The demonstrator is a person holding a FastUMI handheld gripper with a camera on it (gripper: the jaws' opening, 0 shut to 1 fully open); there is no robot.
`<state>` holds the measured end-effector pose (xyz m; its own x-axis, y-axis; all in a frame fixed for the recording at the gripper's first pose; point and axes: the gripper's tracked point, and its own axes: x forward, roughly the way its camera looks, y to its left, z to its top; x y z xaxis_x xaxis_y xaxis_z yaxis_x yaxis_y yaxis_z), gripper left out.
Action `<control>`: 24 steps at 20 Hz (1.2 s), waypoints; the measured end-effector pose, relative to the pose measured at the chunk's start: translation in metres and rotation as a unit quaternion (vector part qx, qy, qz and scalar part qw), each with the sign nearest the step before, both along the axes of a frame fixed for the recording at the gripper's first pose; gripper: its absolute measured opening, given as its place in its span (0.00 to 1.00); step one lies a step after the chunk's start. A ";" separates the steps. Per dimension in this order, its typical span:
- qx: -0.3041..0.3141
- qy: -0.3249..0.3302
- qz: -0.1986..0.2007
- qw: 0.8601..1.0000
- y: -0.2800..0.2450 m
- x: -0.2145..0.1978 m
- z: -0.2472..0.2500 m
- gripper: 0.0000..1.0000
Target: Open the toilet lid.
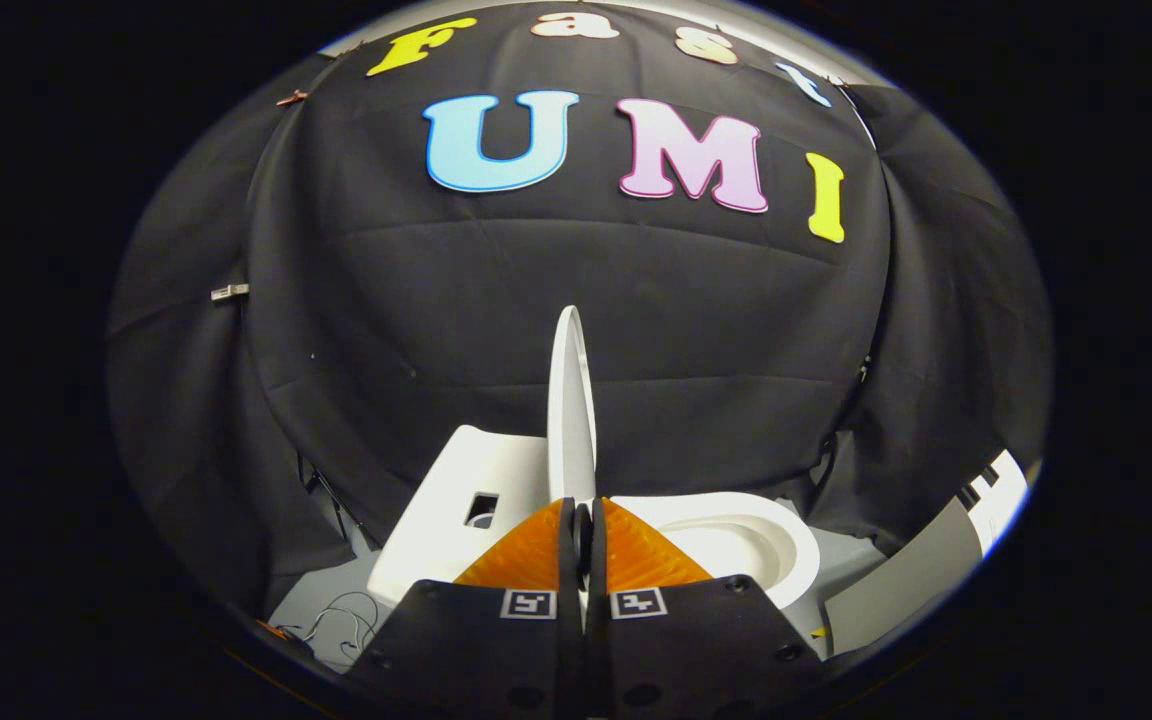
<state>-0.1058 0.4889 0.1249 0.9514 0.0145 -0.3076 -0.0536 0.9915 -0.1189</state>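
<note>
The gripper (582,530) has its jaws closed tight on the lower edge of the thin white plastic toilet lid (571,400), which stands upright, edge-on, rising straight ahead of the fingers. On one side of the lid sits the white boxy cistern (456,500); on the other, the round white toilet bowl (746,545) lies uncovered before the black cloth wall (536,300).

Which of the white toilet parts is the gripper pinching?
The lid, standing upright on edge between the tank and the bowl. The gripper is closed on its lower edge.
</note>
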 end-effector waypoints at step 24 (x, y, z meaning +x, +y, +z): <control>-0.035 -0.027 0.055 0.998 0.059 0.002 -0.009 0.99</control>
<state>-0.1037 0.5479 0.1159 0.9604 0.0989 -0.2603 -0.1525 0.9690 -0.1942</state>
